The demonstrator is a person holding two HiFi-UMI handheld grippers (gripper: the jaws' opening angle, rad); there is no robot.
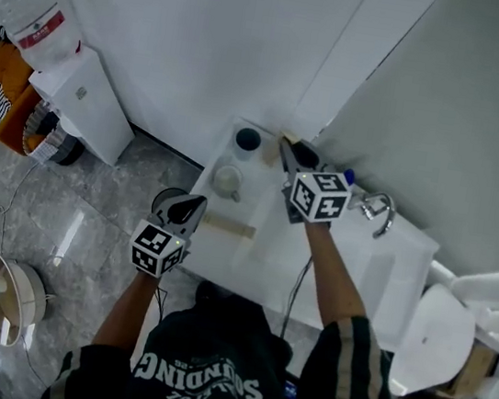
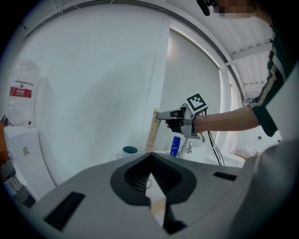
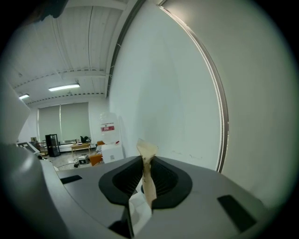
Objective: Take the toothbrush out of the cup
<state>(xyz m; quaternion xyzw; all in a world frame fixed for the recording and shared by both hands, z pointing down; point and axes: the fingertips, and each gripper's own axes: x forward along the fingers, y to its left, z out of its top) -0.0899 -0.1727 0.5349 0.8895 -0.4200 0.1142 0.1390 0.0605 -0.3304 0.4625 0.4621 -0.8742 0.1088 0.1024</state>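
Note:
My right gripper (image 1: 285, 146) is raised over the back of the white table (image 1: 366, 258), shut on a toothbrush in a beige paper wrapper (image 3: 147, 179). In the left gripper view the wrapped toothbrush (image 2: 152, 133) hangs nearly upright from the right gripper (image 2: 159, 115). Its lower end is just right of a dark teal cup (image 2: 130, 150) and hidden by my own gripper's body. That dark cup (image 1: 247, 138) and a pale cup (image 1: 227, 181) stand at the table's left. My left gripper (image 1: 199, 202) hovers near the table's left front edge, tips together and holding nothing.
A beige strip (image 1: 229, 227) lies flat on the table near the left gripper. A blue bottle (image 1: 350, 175) and a metal tap (image 1: 378, 209) sit behind the right hand. A water dispenser with a large bottle (image 1: 44, 19) stands on the floor to the left.

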